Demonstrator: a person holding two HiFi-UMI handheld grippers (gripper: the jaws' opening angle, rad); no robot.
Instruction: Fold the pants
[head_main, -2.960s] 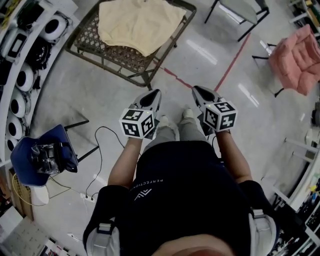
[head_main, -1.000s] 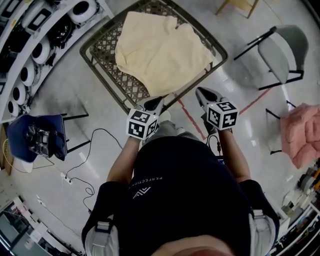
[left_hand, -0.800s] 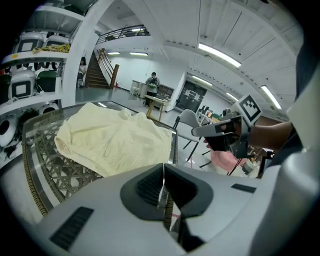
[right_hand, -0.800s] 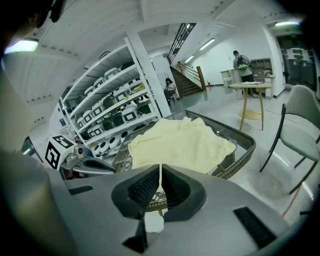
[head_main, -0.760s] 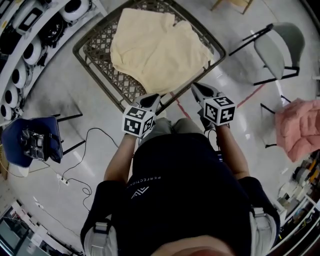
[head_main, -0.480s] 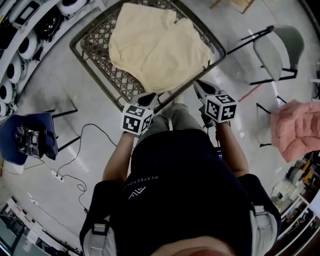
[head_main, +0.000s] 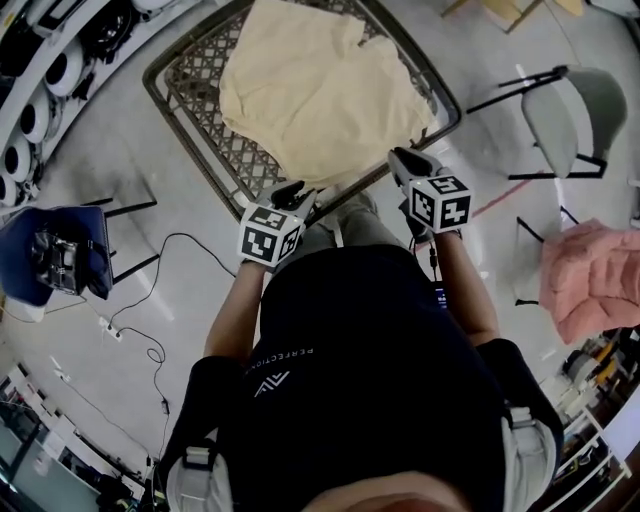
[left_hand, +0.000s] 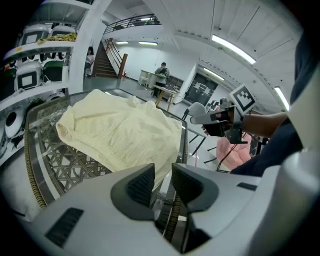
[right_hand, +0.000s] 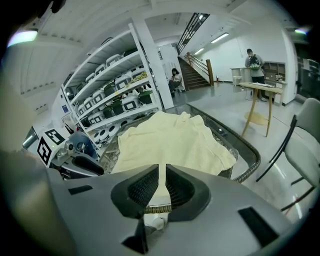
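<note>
Lying across the table (head_main: 205, 125), the pants (head_main: 320, 90) leave a bare lattice strip along its left side, and their near edge comes close to its near rim. At that rim the left gripper (head_main: 290, 190) has just been opening its jaws, now slightly apart with nothing between them, while the right gripper (head_main: 405, 160), near the rim's right end, has its jaws pressed together and empty. Bare floor lies open left of the table, and a grey chair (head_main: 570, 110) stands well apart to its right.
</note>
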